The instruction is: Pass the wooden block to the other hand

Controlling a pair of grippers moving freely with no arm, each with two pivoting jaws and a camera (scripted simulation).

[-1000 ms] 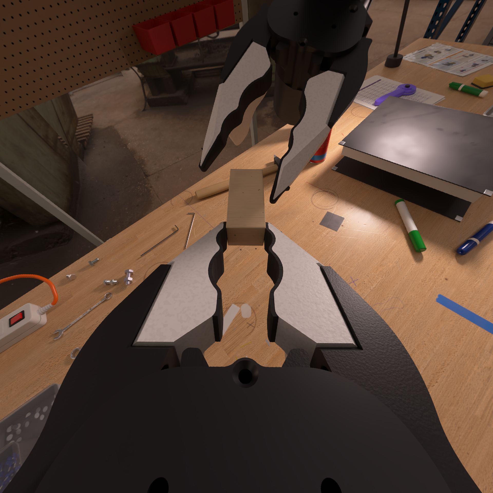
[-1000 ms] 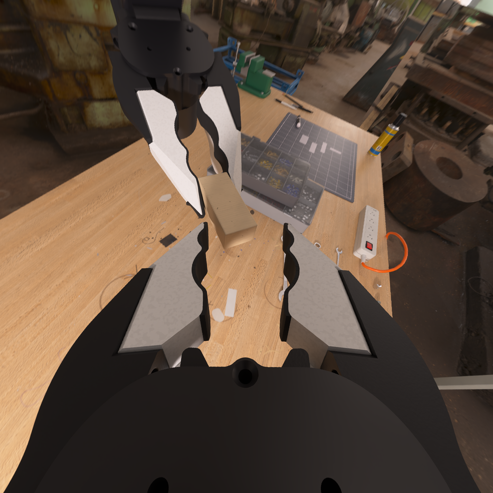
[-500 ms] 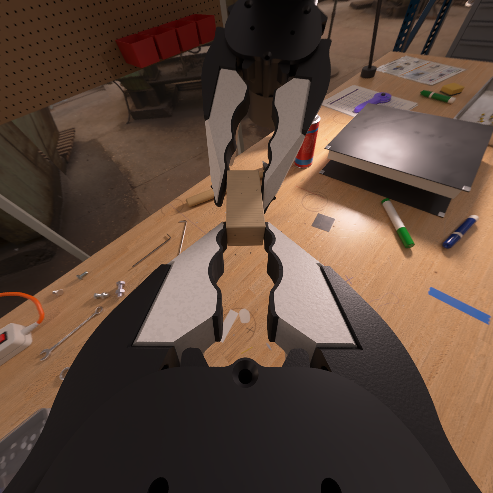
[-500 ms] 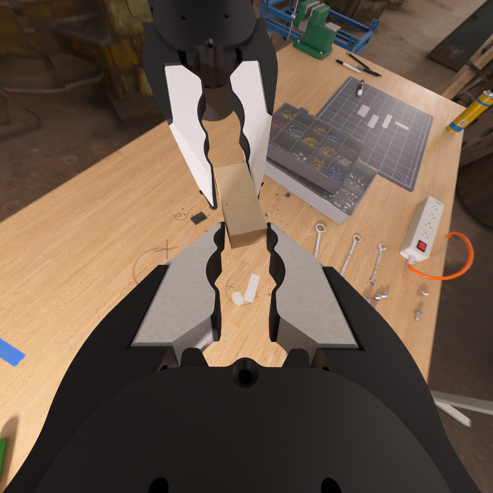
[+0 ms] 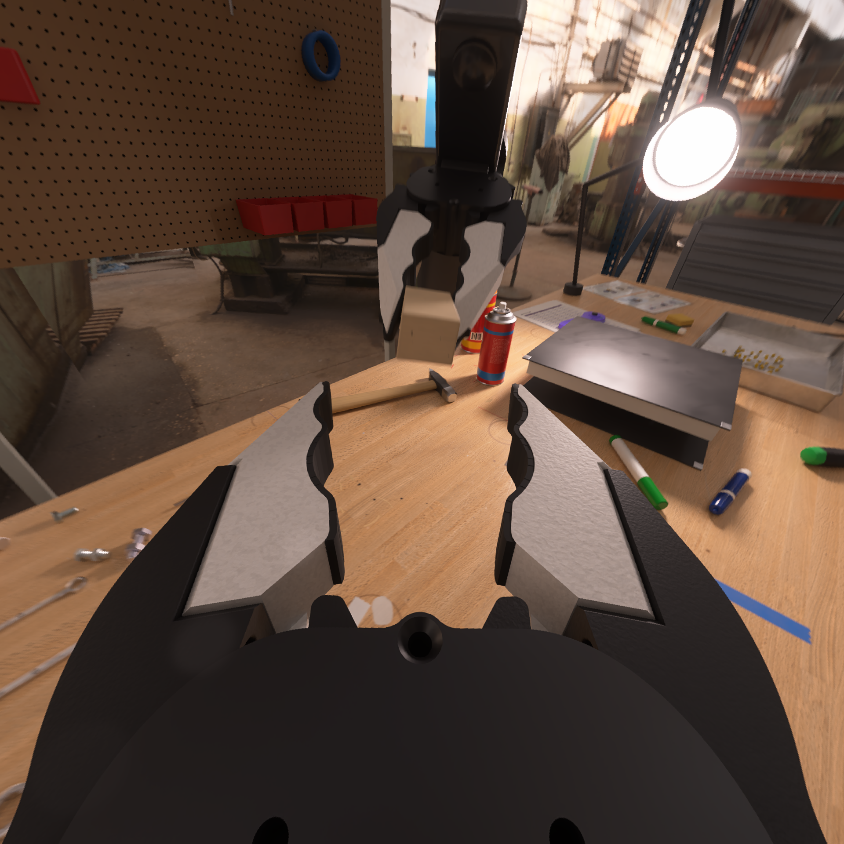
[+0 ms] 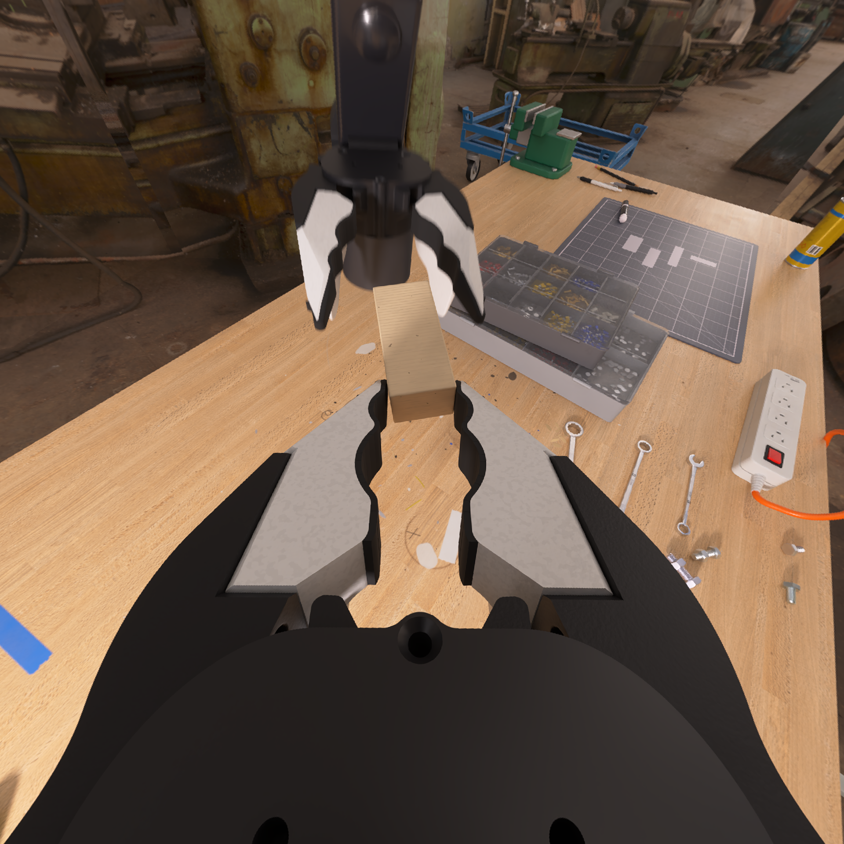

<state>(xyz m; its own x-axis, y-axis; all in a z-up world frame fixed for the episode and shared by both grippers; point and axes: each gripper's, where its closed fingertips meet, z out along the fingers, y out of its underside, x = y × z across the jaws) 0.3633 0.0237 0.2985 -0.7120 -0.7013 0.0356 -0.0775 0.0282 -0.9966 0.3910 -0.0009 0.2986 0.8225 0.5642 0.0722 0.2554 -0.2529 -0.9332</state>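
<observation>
Right gripper (image 6: 420,402) clamped on the near end of the wooden block (image 6: 413,347), held above the workbench (image 6: 182,411). Left gripper (image 5: 418,402) spread wide, empty; block at its 12 o'clock. Judged rigid, light, smooth-faced: grip across flat sides.

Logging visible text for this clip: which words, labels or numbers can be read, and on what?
On the red spray can: printed bands, nothing legible.
On the paper sheet: lines too small to read.
On the yellow can: barcode label, too blurred.
On the wooden block: no writing.
</observation>
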